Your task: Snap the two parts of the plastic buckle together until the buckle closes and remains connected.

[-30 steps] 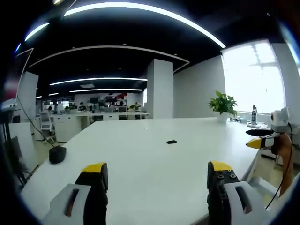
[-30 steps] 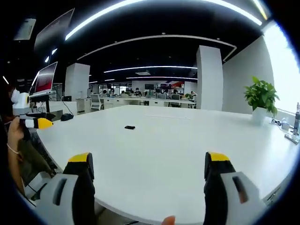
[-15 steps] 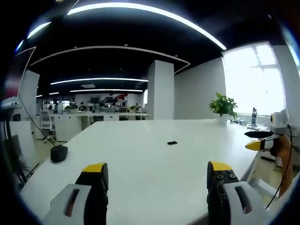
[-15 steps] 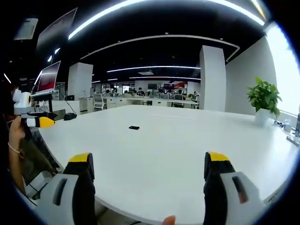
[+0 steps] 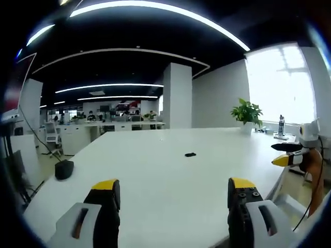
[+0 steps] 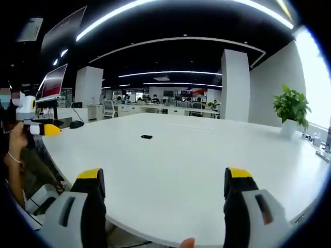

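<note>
The left gripper [image 5: 171, 194], with yellow-tipped black jaws set wide apart and nothing between them, hangs over the near edge of the large white table [image 5: 155, 175]. The right gripper [image 6: 164, 185] is released the same way, its jaws spread and empty above its own side of the table. Each gripper also shows at the edge of the other's view.

The small black plastic buckle [image 5: 190, 154] lies flat on the bare tabletop, well out from both grippers, also seen from the right gripper view [image 6: 146, 137]. It is too small to tell whether its two parts lie apart or touching. By its look it is likely light, stiff and rather slippery, so it may skate on the smooth top; a hold across each part's flat body seems safest.

Nothing stands between grippers and buckle. A dark rounded object [image 5: 63, 169] sits beyond the left table edge, and a potted green plant [image 5: 246, 114] stands far off on the table, both well apart from the buckle.
</note>
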`<state>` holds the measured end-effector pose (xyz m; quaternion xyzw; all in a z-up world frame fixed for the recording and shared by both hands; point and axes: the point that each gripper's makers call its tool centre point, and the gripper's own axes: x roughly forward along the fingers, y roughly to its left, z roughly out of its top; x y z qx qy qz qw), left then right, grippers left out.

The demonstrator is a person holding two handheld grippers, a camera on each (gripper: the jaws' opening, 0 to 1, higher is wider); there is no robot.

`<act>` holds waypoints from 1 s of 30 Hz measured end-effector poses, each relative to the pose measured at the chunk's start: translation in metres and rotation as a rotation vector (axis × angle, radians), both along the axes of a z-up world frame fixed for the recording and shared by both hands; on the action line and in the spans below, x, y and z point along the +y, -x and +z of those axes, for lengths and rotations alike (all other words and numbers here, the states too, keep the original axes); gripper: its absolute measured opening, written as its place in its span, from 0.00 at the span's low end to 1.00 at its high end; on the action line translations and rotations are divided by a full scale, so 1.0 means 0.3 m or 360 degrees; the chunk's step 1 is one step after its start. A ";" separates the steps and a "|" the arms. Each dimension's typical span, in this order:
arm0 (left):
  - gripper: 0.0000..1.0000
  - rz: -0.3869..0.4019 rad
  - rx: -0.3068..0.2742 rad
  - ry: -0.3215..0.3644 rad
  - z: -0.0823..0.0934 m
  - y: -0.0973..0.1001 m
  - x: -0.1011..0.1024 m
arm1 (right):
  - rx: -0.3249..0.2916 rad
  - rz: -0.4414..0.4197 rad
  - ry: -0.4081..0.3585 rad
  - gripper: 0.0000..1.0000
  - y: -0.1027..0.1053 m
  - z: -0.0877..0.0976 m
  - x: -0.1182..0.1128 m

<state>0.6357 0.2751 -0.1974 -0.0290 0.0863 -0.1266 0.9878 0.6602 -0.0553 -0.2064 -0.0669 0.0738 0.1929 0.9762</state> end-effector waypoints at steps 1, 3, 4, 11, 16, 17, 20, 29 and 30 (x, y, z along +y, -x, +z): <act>0.87 -0.0005 0.0006 -0.0004 -0.001 -0.001 -0.003 | 0.0006 -0.0002 0.0001 0.97 -0.002 -0.004 -0.002; 0.87 -0.0010 0.0006 -0.0009 0.001 -0.004 -0.007 | 0.0012 -0.0005 -0.0003 0.97 -0.005 -0.006 -0.004; 0.87 -0.0014 0.0005 -0.0010 0.003 -0.006 -0.010 | 0.0012 -0.0004 -0.0002 0.97 -0.006 -0.006 -0.003; 0.87 -0.0046 0.0018 -0.0020 -0.003 -0.016 -0.031 | 0.0009 0.0010 0.0014 0.97 -0.004 -0.003 0.004; 0.87 -0.0062 0.0019 -0.0021 -0.003 -0.020 -0.040 | 0.0010 0.0000 0.0019 0.97 -0.006 -0.001 0.001; 0.87 -0.0063 0.0018 -0.0020 -0.002 -0.020 -0.040 | 0.0010 0.0001 0.0020 0.97 -0.006 -0.001 0.001; 0.87 -0.0065 0.0016 -0.0018 -0.001 -0.020 -0.041 | 0.0012 0.0007 0.0023 0.97 -0.005 -0.001 0.004; 0.87 -0.0076 0.0016 -0.0016 -0.004 -0.020 -0.046 | 0.0018 0.0010 0.0036 0.96 -0.003 -0.003 0.006; 0.87 -0.0076 0.0015 -0.0012 -0.004 -0.020 -0.046 | 0.0018 0.0012 0.0035 0.96 -0.003 -0.003 0.008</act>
